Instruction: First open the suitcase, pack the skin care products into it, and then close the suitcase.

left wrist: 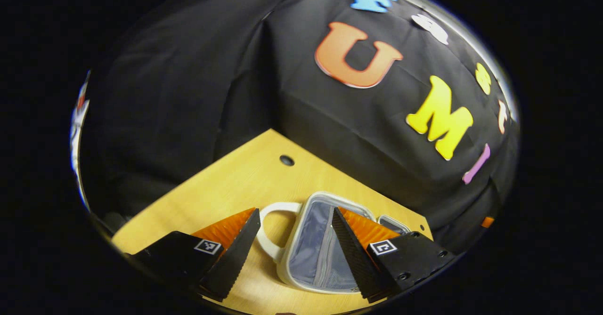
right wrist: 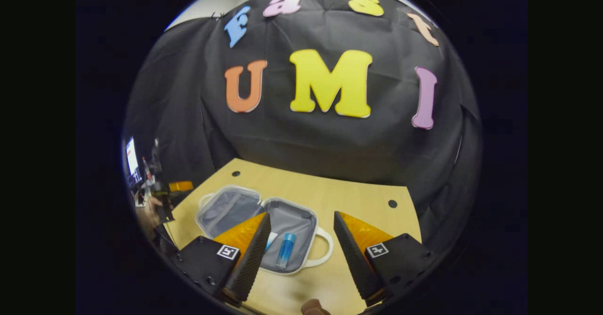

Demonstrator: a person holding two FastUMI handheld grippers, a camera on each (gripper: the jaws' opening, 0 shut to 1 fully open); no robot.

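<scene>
On the light wooden table (right wrist: 330,197) in the booth, the white suitcase (right wrist: 256,228) lies spread open, and I hold a pair of tongs in each hand above the near edge.

In the left gripper view, my left gripper (left wrist: 294,246) hangs over the table with its two black, ribbed fingers (left wrist: 235,254) wide apart and nothing between them. Past the gap sits one half of the suitcase, its grey lining and a zipped mesh pocket (left wrist: 315,254) showing, with the white loop handle (left wrist: 271,230) pointing toward my left finger. The right finger covers part of that half's rim. A dark round hole (left wrist: 286,160) sits in the tabletop farther back, near the black cloth wall.

In the right gripper view, the suitcase lies left of centre with both grey-lined halves flat, hinged side by side. The left half looks bare; the right half holds a blue bottle (right wrist: 285,250) lying along the lining, and a pale item just beside it, mostly hidden behind my finger, which I cannot make out. That half's handle points right. My right gripper (right wrist: 301,251) is also spread wide and holds nothing. A small brown thing (right wrist: 313,308) shows at the bottom edge; I cannot tell what.
</scene>
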